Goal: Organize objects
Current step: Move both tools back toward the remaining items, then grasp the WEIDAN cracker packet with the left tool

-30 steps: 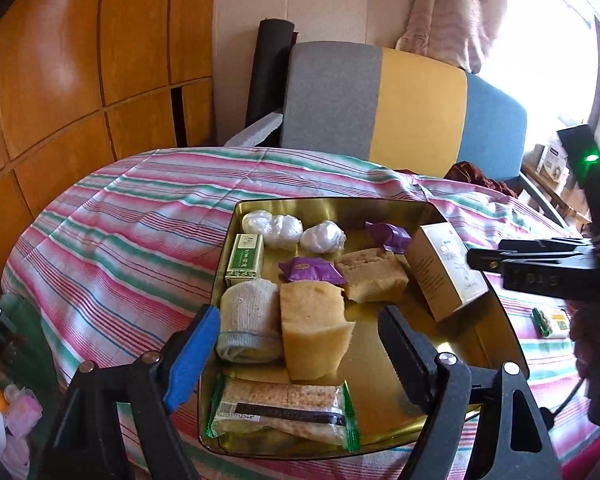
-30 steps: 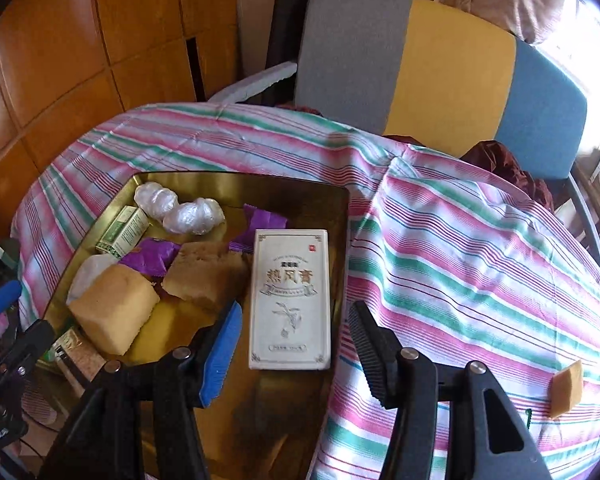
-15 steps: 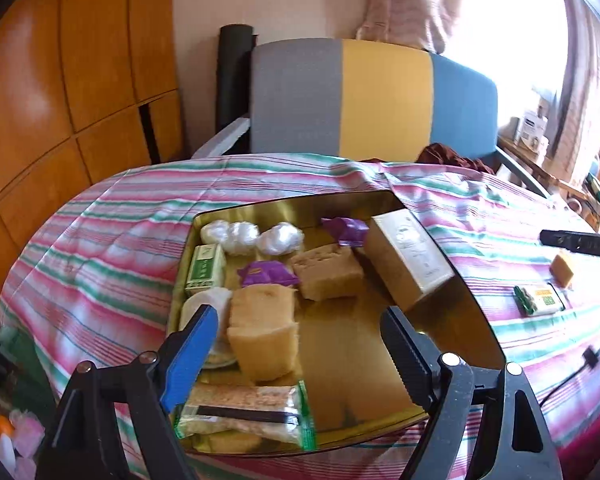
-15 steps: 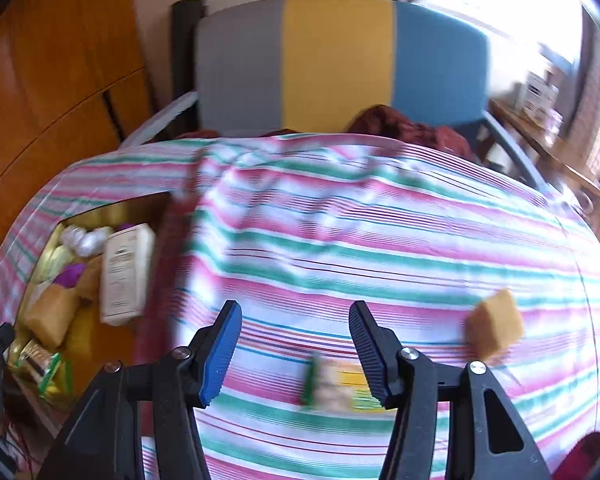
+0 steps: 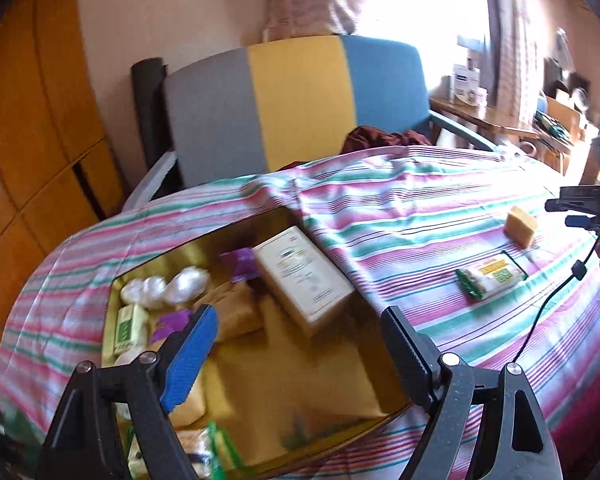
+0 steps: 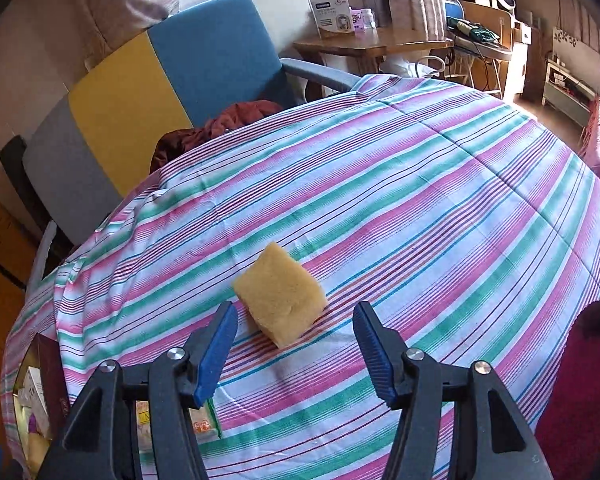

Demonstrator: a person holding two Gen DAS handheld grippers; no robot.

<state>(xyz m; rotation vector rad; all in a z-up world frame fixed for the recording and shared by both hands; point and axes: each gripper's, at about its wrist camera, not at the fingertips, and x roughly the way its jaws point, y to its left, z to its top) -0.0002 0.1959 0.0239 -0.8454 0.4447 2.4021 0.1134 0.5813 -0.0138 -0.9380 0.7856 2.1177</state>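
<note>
A yellow sponge lies on the striped tablecloth, right in front of my right gripper. Its jaws are opening, and the sponge sits just ahead of the tips, untouched. A green-edged snack packet lies partly hidden behind the left finger. My left gripper hovers open and empty over the gold tray. The tray holds a white box, cotton balls, purple wrappers, a small green box and sponges. Far right in that view are the sponge, the packet and the right gripper.
A grey, yellow and blue chair stands behind the table with a dark red cloth on its seat. A wooden side table carries a box. A black cable trails over the cloth at the right.
My right gripper swung from above the tray's white box across the cloth to the yellow sponge, rolling as it went, and its jaws widened. The left gripper shifted and rolled above the tray.
</note>
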